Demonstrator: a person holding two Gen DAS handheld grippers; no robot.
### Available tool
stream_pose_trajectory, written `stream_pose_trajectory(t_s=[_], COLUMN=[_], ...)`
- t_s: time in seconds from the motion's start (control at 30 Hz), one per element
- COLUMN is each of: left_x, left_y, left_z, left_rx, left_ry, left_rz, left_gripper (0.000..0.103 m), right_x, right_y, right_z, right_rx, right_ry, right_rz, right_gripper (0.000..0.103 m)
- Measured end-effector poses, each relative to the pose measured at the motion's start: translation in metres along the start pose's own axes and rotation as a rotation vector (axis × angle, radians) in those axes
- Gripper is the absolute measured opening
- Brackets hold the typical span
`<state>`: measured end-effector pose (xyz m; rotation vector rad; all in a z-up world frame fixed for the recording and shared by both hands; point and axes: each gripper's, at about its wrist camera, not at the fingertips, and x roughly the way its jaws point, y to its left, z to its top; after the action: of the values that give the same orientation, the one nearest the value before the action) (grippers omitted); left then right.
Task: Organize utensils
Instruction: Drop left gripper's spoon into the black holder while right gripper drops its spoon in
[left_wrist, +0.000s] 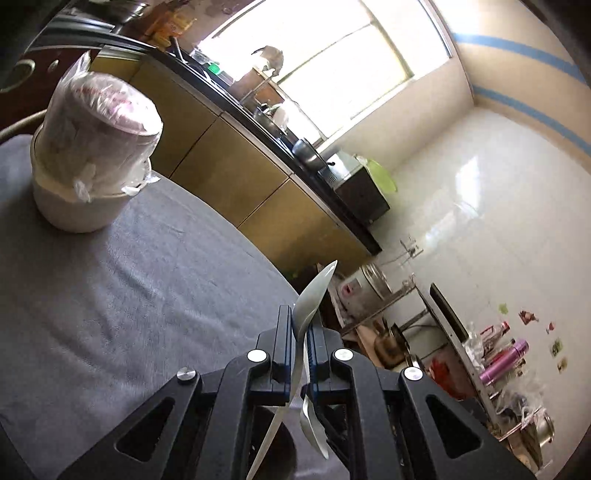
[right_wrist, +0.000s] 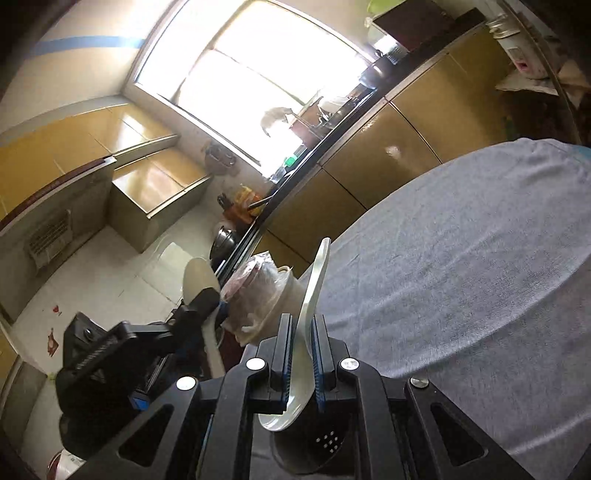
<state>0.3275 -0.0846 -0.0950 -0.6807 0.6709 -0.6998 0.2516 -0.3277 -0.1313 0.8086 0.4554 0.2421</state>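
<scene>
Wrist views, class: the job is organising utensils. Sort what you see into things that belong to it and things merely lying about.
Belongs to the job:
- left gripper, shut on metal spoons
- right gripper, shut on a white spoon
- dark perforated holder

Lying about:
- bag-wrapped pot
- grey tablecloth
- kettle

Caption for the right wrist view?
Right gripper clamps a white spoon above a dark perforated holder on the grey-clothed table.

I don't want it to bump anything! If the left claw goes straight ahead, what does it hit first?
Probably nothing close: past the left claw and its spoons, only the table edge, then far-off shelves.
</scene>
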Motion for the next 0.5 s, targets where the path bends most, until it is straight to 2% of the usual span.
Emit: stream_pose_trajectory(t_s=[0.27, 0.5], left_x=[0.0, -0.016], left_y=[0.018, 0.022], left_z=[-0.023, -0.037], left_rx=[-0.015, 0.007], left_ry=[-0.03, -0.05], left_rz=[0.01, 0.011], left_gripper=[0.008, 0.008], right_x=[0.008, 0.007], right_y=[-0.003, 0.017], right_z=[-0.009, -0.021], right_rx=[-0.059, -0.219], right_ry=[-0.008, -0.024], right_rz=[-0.032, -0.094], right_gripper=[0.011, 0.011])
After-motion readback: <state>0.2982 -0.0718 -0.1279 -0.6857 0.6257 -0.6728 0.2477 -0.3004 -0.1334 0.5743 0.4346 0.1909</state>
